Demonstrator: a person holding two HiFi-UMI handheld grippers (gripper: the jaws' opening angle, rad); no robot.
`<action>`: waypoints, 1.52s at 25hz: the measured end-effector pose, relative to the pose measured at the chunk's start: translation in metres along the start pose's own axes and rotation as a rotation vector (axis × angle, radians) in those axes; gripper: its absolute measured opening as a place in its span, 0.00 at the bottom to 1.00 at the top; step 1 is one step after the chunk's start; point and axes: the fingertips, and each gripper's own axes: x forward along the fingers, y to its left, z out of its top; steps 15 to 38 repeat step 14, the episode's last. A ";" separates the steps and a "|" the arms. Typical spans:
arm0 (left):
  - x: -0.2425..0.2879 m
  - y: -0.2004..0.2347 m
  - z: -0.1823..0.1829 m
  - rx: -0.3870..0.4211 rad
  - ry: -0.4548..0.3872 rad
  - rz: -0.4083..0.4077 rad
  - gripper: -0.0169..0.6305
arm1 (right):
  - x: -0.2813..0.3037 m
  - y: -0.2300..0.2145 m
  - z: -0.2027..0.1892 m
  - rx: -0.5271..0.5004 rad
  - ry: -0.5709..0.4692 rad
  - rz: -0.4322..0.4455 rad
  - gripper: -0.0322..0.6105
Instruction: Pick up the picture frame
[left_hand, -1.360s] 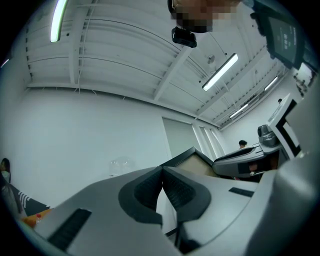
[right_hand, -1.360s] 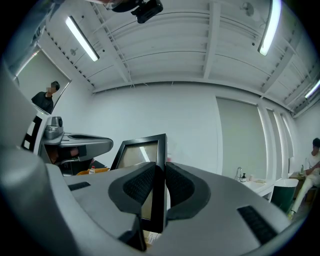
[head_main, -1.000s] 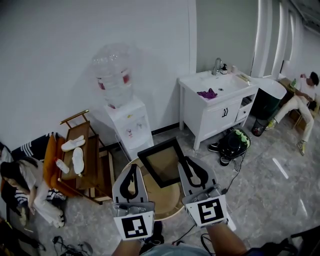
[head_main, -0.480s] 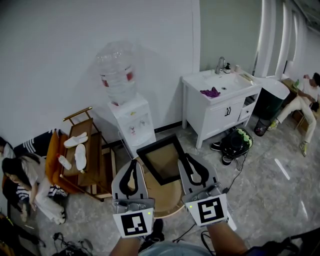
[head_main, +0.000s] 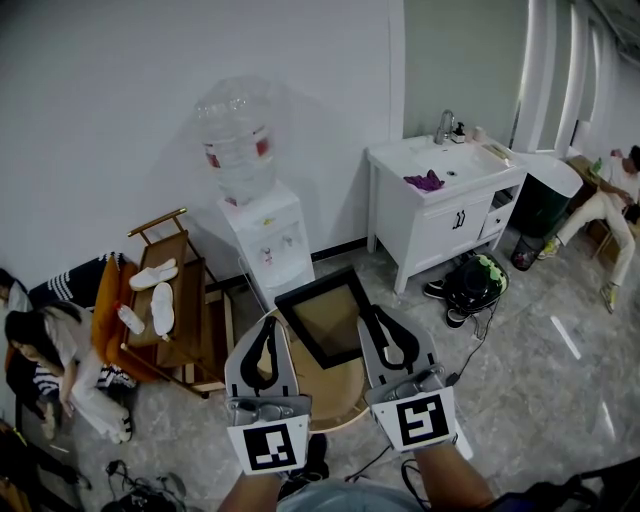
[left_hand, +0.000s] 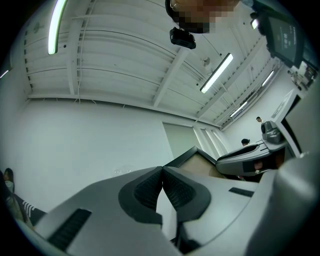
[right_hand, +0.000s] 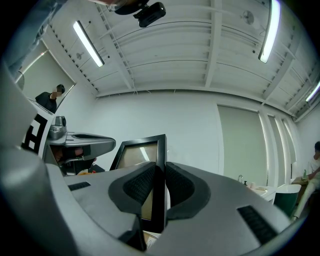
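A black picture frame (head_main: 326, 318) with a tan backing hangs above a round wooden table (head_main: 335, 400). My right gripper (head_main: 378, 322) is shut on the frame's right edge. In the right gripper view the frame (right_hand: 142, 153) stands upright with its black edge clamped between the ribbed pads (right_hand: 139, 184). My left gripper (head_main: 266, 340) sits beside the frame's left edge, shut with nothing between its tips. In the left gripper view the left gripper (left_hand: 162, 171) has its tips pressed together, and the frame's corner (left_hand: 194, 157) shows behind them.
A water dispenser (head_main: 262, 240) with a bottle stands against the wall ahead. At the left stands a wooden rack (head_main: 175, 320) with white slippers, and a person (head_main: 50, 365) sits beside it. A white sink cabinet (head_main: 445, 205) and a dark bag (head_main: 474, 285) are at the right.
The head view has drifted slightly, so the room has shifted a little to the right. Both grippers and the frame hold the same pose.
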 end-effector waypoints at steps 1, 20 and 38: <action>0.000 0.001 0.000 0.000 0.000 0.001 0.05 | 0.000 0.001 0.000 0.002 0.001 0.001 0.17; 0.005 -0.001 -0.009 -0.005 0.013 0.006 0.05 | 0.004 -0.003 -0.008 0.004 0.005 0.005 0.17; 0.005 -0.001 -0.009 -0.005 0.013 0.006 0.05 | 0.004 -0.003 -0.008 0.004 0.005 0.005 0.17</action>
